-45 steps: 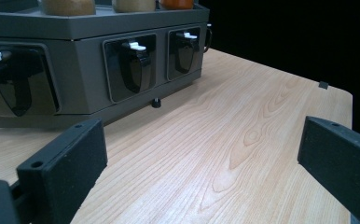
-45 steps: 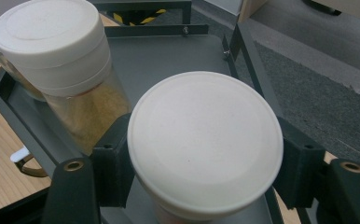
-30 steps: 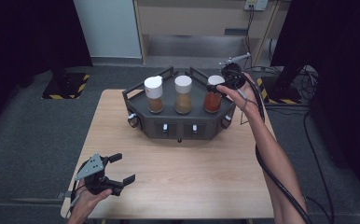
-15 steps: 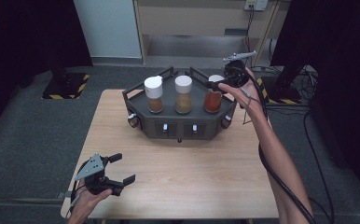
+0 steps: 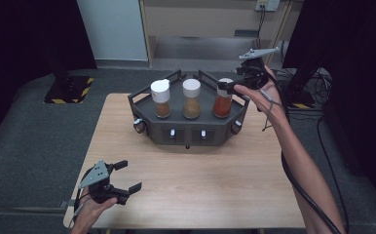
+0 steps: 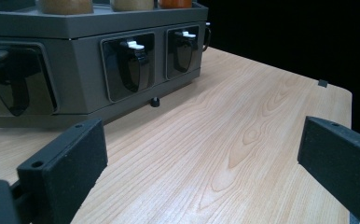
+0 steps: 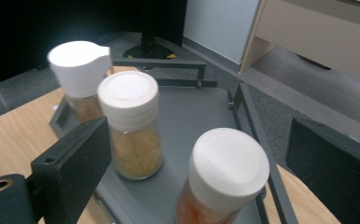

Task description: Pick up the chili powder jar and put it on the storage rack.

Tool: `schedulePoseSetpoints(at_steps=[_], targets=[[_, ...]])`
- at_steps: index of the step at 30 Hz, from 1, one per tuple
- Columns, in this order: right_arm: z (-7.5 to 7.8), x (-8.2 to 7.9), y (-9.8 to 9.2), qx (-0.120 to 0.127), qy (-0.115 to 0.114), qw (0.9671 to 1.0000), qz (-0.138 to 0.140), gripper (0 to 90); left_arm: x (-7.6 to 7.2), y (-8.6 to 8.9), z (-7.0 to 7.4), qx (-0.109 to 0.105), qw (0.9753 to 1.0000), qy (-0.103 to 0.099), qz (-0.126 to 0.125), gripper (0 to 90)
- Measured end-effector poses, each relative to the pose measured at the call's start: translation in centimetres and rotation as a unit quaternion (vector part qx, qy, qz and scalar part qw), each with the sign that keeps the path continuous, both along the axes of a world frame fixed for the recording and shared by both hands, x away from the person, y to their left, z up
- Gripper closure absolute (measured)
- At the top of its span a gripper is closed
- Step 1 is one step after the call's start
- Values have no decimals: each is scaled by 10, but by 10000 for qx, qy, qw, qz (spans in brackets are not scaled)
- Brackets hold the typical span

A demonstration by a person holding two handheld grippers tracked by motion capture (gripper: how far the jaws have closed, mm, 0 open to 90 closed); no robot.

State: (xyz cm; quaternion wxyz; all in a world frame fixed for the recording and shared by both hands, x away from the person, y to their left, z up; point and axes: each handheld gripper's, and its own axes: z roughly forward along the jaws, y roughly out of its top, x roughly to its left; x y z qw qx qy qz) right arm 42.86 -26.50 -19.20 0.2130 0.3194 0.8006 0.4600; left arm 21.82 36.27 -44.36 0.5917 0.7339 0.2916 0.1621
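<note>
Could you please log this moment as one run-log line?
right tongs: open, around red spice jar, not closed | left tongs: open, idle over table | jars: three upright in rack

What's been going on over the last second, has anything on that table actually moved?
The right gripper drew a little closer to the red spice jar, jaws open around its white cap, nothing gripped yet. The left gripper, the three jars and the grey rack stayed put.
</note>
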Motion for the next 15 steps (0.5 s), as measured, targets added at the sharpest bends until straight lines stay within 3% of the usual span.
schedulePoseSetpoints(at_steps=[15], targets=[[7,-44,-11,103,-432,9983,368,80,0,-1,0,21,10000,-3,-6,0]])
